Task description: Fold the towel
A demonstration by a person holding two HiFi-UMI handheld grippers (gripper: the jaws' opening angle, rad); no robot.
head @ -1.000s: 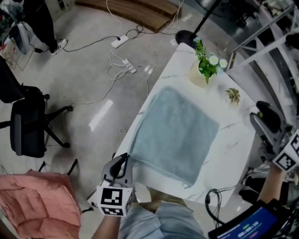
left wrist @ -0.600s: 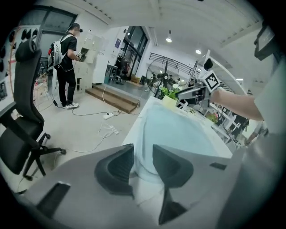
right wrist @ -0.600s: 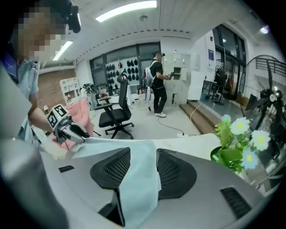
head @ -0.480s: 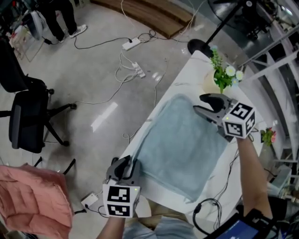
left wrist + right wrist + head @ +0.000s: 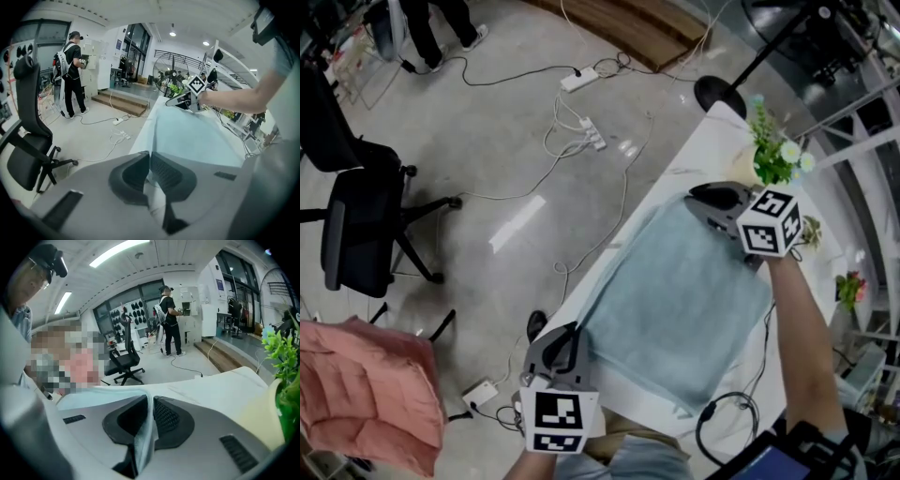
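Observation:
A pale blue towel (image 5: 675, 309) lies flat on the white marble table (image 5: 694, 155). My left gripper (image 5: 566, 336) sits at the towel's near left corner. Its jaws have just been closing, and in the left gripper view the left gripper (image 5: 150, 161) pinches the towel (image 5: 197, 136) by its edge. My right gripper (image 5: 698, 202) is at the towel's far corner, close to the table's left edge. Its jaws have also just been closing. In the right gripper view, the right gripper (image 5: 151, 413) has a fold of towel (image 5: 143, 437) pressed between its pads.
A potted plant with white flowers (image 5: 776, 155) stands just beyond the right gripper, and two smaller plants (image 5: 811, 230) stand along the table's far side. On the floor to the left are an office chair (image 5: 356, 225), a pink cushion (image 5: 361, 394), power strips with cables (image 5: 581, 80) and a standing person (image 5: 441, 19).
The right gripper swung from the table's right side down to the towel's far corner and closed on it. The left gripper stayed at the near corner.

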